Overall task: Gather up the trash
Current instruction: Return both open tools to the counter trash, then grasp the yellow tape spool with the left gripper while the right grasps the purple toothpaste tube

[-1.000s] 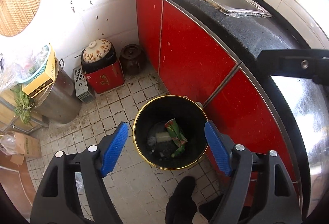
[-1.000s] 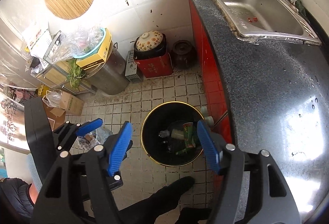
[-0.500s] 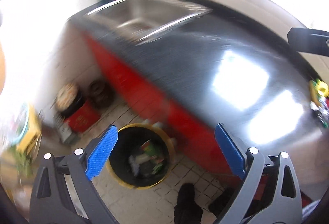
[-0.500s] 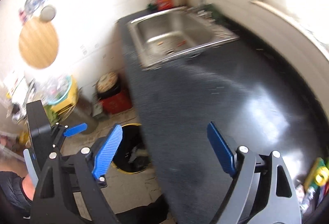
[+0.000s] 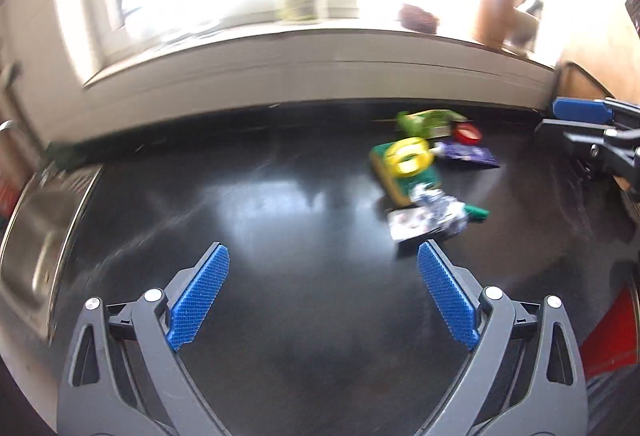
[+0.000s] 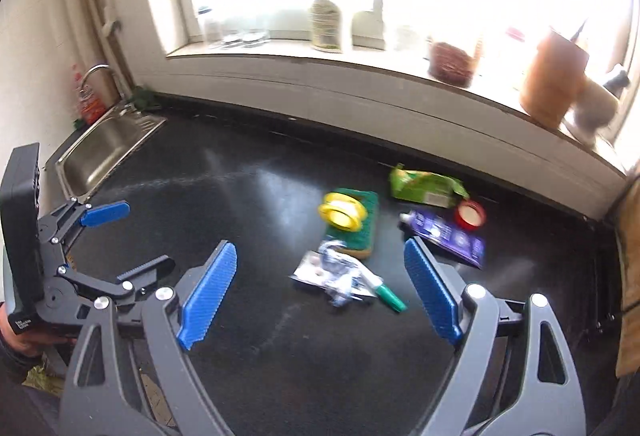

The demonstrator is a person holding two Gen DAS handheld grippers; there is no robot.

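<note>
Black counter (image 6: 248, 204), trash (image 6: 360, 232) heaped toward its far right corner.
Green packet (image 6: 424, 185), yellow ring (image 6: 342, 214), purple wrapper (image 6: 448, 234), crumpled foil (image 6: 340, 272); left gripper (image 5: 320, 294) and right gripper (image 6: 320, 286) both gape empty.

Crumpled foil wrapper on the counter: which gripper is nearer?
Right. The right gripper, open and empty, frames the foil wrapper just ahead of its fingertips. The left gripper, also open, has the wrapper ahead, off to its right.

A steel sink (image 6: 105, 146) is set into the far left end of the black table (image 6: 248, 204), with a tap (image 6: 96, 70) and a red bottle (image 6: 86, 98) behind it. On the windowsill (image 6: 360, 70) stand a green-capped bottle (image 6: 327, 18), a brown jar (image 6: 554, 78) and a basket (image 6: 452, 62).
</note>
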